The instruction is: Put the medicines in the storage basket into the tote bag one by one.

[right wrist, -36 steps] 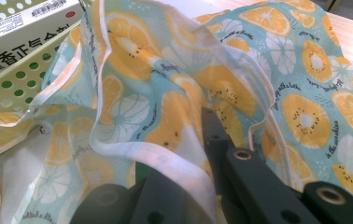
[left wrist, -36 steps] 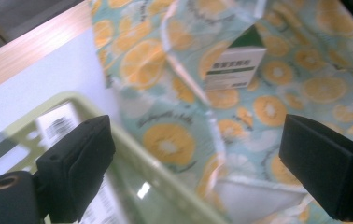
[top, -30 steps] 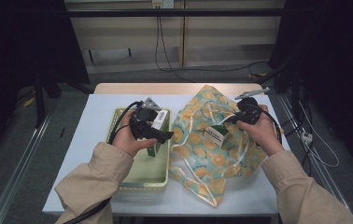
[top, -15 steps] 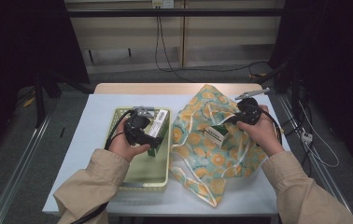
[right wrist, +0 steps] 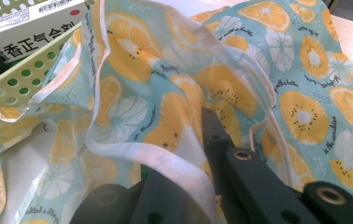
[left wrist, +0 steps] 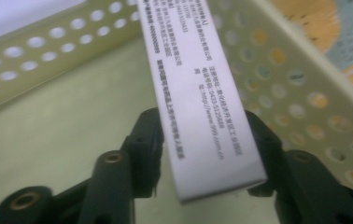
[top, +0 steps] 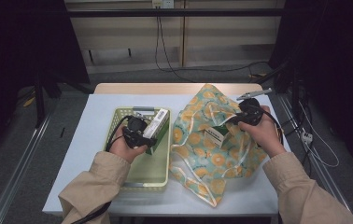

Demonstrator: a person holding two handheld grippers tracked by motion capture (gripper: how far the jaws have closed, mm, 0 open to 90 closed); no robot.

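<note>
- The counter (top: 95, 112) carries my fruit-print bag (top: 221, 154) and, at its left, a green basket (top: 137, 179).
- My right claw (right wrist: 184, 177), pressed together, pinches the bag's rim; a carton (top: 215, 135) lies inside.
- My left claw (left wrist: 202, 154), jaws just closing, pinches a white box (left wrist: 198, 93) in the basket, long axis pointing away along the jaws; its small print reads from my left claw's camera.

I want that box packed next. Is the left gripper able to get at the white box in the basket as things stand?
Probably yes: the left gripper has just been closing, its jaws flanking the white box inside the green basket. Nothing blocks it; the right gripper pinches the fruit-print bag.
</note>
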